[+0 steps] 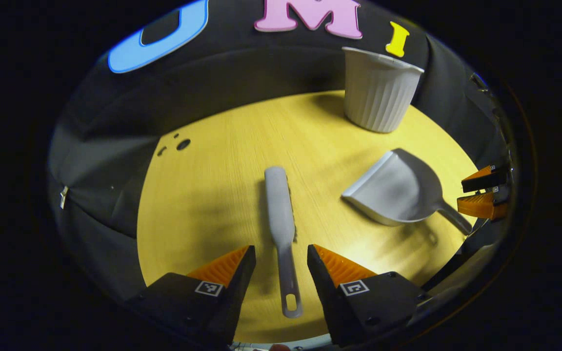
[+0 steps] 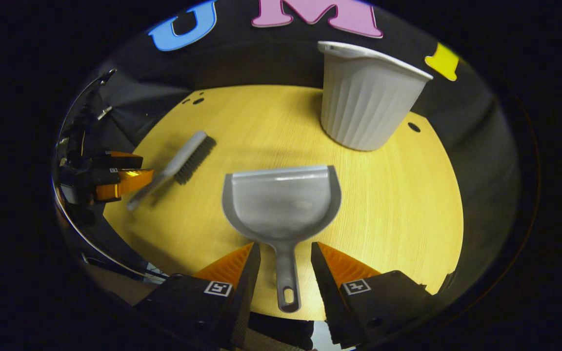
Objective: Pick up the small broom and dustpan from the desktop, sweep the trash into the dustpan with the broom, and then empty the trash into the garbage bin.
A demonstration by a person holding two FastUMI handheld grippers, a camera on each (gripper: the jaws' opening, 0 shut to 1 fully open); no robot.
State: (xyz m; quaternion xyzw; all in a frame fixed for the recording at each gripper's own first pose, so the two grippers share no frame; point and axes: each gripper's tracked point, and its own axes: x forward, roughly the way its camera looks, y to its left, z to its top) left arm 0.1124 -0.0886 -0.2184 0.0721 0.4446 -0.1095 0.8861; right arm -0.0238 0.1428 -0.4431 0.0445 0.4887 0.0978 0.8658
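i had my left gripper (image 1: pixel 281 258) spread astride the grey plastic broom's (image 1: pixel 279 214) handle and my right gripper (image 2: pixel 286 256) spread astride the grey plastic dustpan's (image 2: pixel 281 202) handle, both lying on the yellow wooden desktop (image 2: pixel 398 195), nothing gripped or swept yet.

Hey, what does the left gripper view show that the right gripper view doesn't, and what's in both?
Left gripper view alone: the broom seen from above, its handle lying between the open left gripper, bristles hidden; the dustpan side-on.

Right gripper view alone: the broom's dark bristles; the dustpan's handle between the open right gripper; a hole in the table beside the bin.

Both: the yellow table, the ribbed white bin, broom, dustpan, and the other gripper at the edge.
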